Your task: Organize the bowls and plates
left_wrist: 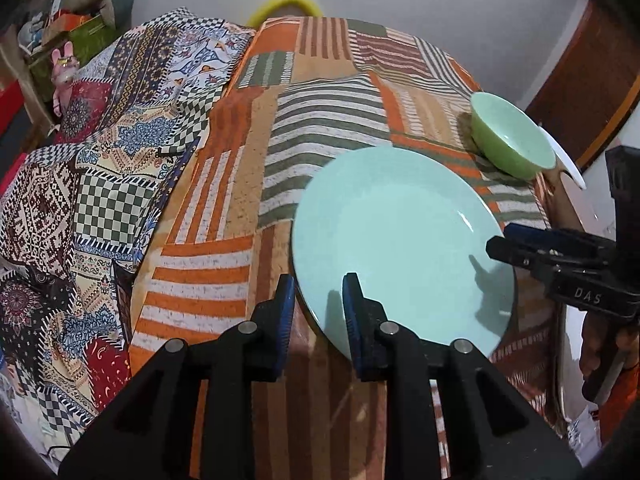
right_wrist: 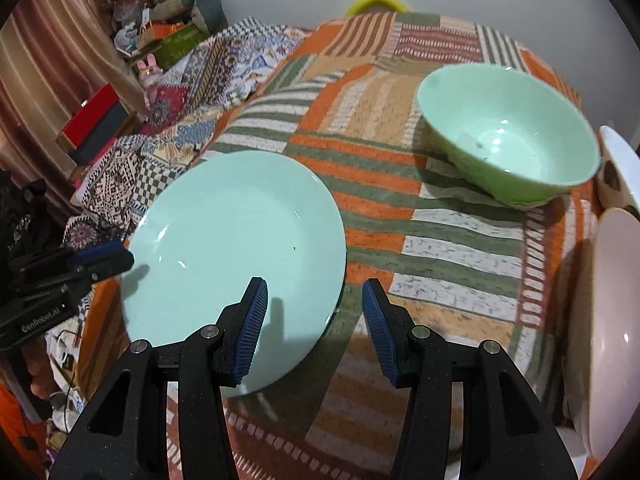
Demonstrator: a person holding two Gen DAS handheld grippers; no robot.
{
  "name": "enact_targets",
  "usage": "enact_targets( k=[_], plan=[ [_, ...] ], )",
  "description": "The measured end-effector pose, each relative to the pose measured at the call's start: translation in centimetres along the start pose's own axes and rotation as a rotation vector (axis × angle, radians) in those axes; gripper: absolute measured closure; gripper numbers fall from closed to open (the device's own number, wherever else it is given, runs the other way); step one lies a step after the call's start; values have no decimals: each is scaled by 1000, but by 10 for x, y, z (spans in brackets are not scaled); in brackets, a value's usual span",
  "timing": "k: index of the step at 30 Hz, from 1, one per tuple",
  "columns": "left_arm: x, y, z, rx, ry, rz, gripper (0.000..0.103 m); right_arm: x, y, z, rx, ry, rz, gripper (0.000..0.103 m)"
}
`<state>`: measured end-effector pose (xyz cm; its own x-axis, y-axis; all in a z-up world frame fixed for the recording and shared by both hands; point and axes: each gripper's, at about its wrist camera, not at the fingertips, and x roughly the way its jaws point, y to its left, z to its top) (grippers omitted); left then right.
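Note:
A mint plate lies on the striped tablecloth. My left gripper hangs over its left rim, and the pads stand a little apart without pressing on it. In the right wrist view the left gripper shows side-on at that same rim. My right gripper is open above the opposite rim, with one pad over the plate and one over the cloth. It also shows in the left wrist view as the right gripper. A green bowl stands upright beyond the plate.
White dishes sit at the table's right edge beyond the bowl. A patchwork cloth covers the surface to the left. A yellow ring shows behind the table's far edge. Boxes and toys are stacked at the back left.

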<state>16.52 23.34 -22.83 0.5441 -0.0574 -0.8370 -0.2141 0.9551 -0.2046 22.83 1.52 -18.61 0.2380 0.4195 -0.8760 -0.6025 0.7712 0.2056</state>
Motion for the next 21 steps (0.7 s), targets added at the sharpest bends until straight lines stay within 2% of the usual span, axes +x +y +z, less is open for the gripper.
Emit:
enact_targets(
  k=[3, 6, 8, 12, 17, 21],
  plan=[
    [11, 5, 3, -19, 20, -4, 79, 7, -2, 3, 0, 17, 0, 59],
    [20, 9, 3, -41, 33, -33, 79, 10, -2, 6, -3, 28, 6, 66],
    [22, 9, 2, -49, 36, -49, 79, 13, 1, 7, -19, 44, 21, 75],
    [25, 5, 0, -45, 40, -57, 79, 12, 4, 6, -50, 48, 12, 77],
    [17, 2, -3, -56, 31, -49, 79, 8, -3, 3, 10, 45, 64, 79],
    [6, -5, -5, -51, 18, -42, 79, -2, 0, -3, 5, 27, 62, 79]
  ],
)
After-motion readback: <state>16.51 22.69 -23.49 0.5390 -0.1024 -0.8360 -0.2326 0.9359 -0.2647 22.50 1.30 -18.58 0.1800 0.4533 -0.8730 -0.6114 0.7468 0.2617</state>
